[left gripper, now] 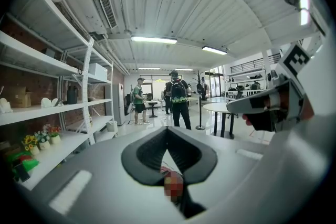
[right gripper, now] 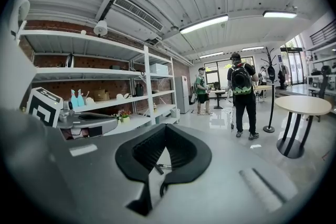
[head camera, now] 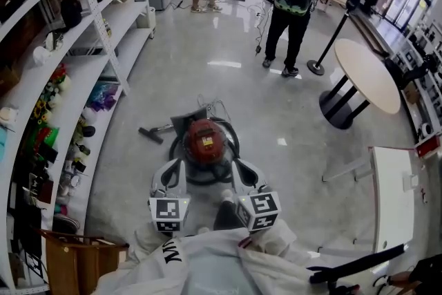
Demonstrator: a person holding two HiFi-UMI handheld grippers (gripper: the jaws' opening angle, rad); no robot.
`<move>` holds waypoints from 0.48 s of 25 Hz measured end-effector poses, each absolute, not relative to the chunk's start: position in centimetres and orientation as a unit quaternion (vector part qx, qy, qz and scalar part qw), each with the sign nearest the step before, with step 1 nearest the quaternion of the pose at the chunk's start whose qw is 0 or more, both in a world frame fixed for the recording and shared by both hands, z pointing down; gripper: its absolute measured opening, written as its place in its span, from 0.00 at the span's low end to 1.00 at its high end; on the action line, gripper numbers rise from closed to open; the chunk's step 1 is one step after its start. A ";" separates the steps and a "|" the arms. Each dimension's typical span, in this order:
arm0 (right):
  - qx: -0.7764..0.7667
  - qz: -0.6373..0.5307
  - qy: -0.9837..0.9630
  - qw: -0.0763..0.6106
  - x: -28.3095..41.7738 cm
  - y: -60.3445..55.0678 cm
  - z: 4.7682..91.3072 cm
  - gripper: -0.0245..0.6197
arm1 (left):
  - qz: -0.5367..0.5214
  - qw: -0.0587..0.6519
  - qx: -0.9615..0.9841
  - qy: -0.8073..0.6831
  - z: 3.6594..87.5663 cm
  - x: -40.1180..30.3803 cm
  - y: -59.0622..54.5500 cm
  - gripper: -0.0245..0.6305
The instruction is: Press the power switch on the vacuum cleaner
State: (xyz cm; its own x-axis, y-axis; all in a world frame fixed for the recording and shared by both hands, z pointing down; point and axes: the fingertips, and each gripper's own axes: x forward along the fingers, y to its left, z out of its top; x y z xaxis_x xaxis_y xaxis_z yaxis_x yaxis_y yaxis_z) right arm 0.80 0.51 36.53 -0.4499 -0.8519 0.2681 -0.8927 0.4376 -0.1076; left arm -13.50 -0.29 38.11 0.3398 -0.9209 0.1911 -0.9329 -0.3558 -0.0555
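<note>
While the left hand-held gripper [left gripper: 167, 129] and the right hand-held gripper [right gripper: 165, 127] hang side by side above the floor [head camera: 228, 79], each has its jaws clenched tip to tip, grasping nothing. Just beyond their tips the red vacuum cleaner [head camera: 205, 140] sits on that floor. Shelving [head camera: 103, 38] runs along the left. Farther off, a person with a backpack [head camera: 291, 3] stands near a round table [head camera: 369, 74].

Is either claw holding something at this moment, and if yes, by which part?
Nothing is held. The left claw and the right claw are both shut and empty, near the red vacuum cleaner.
</note>
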 end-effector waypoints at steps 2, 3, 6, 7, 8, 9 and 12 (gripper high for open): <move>0.516 0.119 -0.844 0.088 1.0 -0.2 36.6 0.04 | 0.096 0.033 0.817 -0.568 38.1 -13.3 -0.9 0.04; 0.515 0.121 -0.844 0.088 1.1 -0.6 36.7 0.04 | 0.097 0.033 0.816 -0.568 38.1 -13.2 -1.2 0.04; 0.512 0.124 -0.845 0.089 1.3 -1.8 37.0 0.04 | 0.099 0.036 0.815 -0.569 38.4 -12.9 -2.4 0.04; 0.513 0.124 -0.845 0.089 1.4 -2.3 37.0 0.04 | 0.100 0.037 0.815 -0.569 38.5 -12.7 -2.8 0.04; 0.513 0.124 -0.845 0.089 1.7 -2.8 37.0 0.04 | 0.100 0.038 0.816 -0.569 38.5 -12.5 -3.3 0.04; 0.513 0.126 -0.844 0.090 1.9 -3.2 37.1 0.04 | 0.101 0.037 0.816 -0.568 38.5 -12.2 -3.7 0.04; 0.513 0.130 -0.844 0.090 2.5 -4.6 37.3 0.04 | 0.102 0.038 0.816 -0.567 38.6 -11.6 -5.2 0.04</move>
